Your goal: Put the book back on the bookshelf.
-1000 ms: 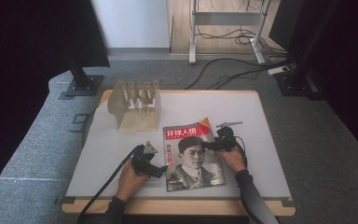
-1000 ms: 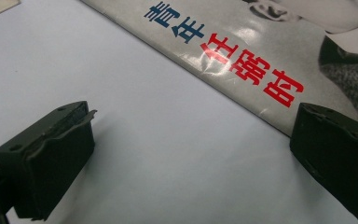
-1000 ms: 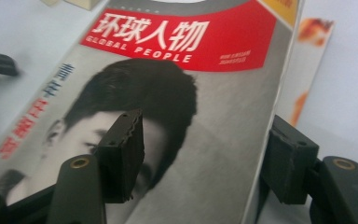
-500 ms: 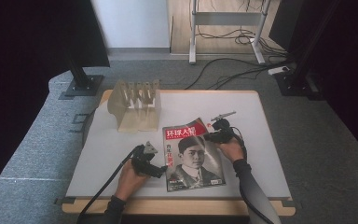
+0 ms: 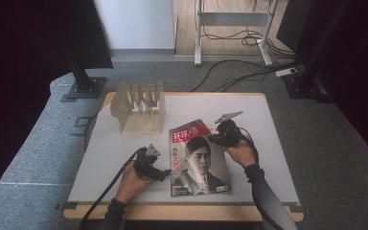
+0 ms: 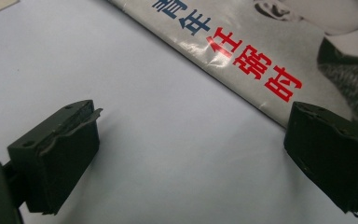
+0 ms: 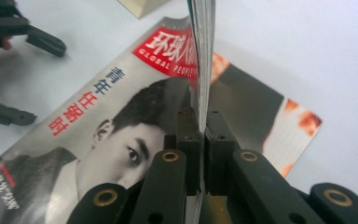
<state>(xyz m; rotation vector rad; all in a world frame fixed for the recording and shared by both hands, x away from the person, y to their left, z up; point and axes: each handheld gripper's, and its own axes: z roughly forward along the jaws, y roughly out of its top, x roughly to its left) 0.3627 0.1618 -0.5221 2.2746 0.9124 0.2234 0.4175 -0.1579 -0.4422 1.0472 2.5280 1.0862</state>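
— On the table (image 5: 105, 158), at six o'clock from the wooden rack (image 5: 140, 108), the magazine (image 5: 199, 160) is laid, spine toward nine o'clock.

— How are the claws set?

— The right gripper (image 7: 199, 128) has just been closed on the magazine's raised page edge. The left gripper (image 6: 186, 154) is held apart beside the spine, nothing pinched.

Bright, even table light, dark surroundings; glare on the magazine (image 6: 242, 56) cover.
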